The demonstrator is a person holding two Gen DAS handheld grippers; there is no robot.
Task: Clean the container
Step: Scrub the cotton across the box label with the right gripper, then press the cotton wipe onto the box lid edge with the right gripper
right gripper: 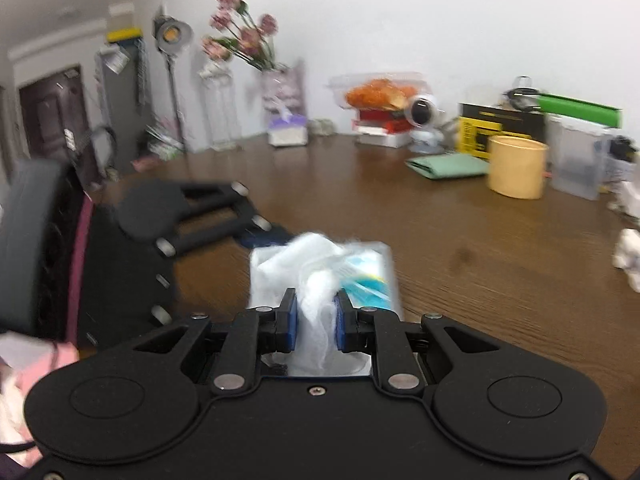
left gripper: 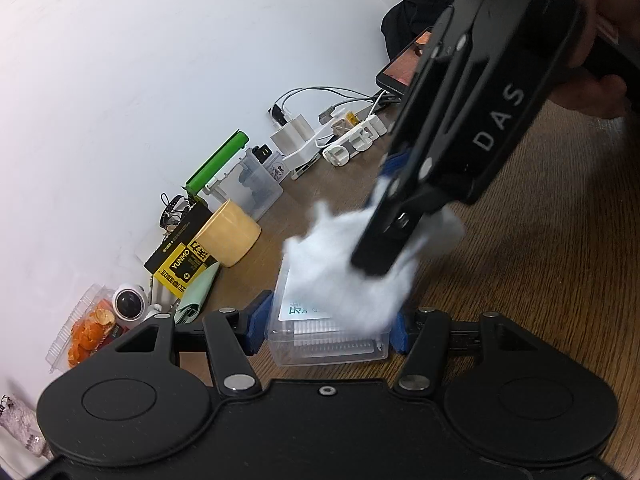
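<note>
A small clear plastic container [left gripper: 320,350] with a white and teal label lies flat on the wooden table. My left gripper [left gripper: 326,330] is shut on it, blue pads against its two sides. My right gripper [right gripper: 314,322] is shut on a crumpled white tissue [right gripper: 316,320] and presses it onto the container's lid [right gripper: 382,258]. In the left wrist view the right gripper [left gripper: 374,264] comes down from the upper right, with the tissue [left gripper: 344,280] spread over the lid. The left gripper [right gripper: 256,236] shows blurred at the container's far left side.
Along the wall stand a tan cup [left gripper: 228,236], a yellow and black box [left gripper: 180,262], a clear box with a green lid [left gripper: 248,184], a small white camera [left gripper: 128,304], a tray of orange peel [left gripper: 86,332], chargers and cables [left gripper: 320,132]. A crumpled tissue [right gripper: 630,260] lies at the right.
</note>
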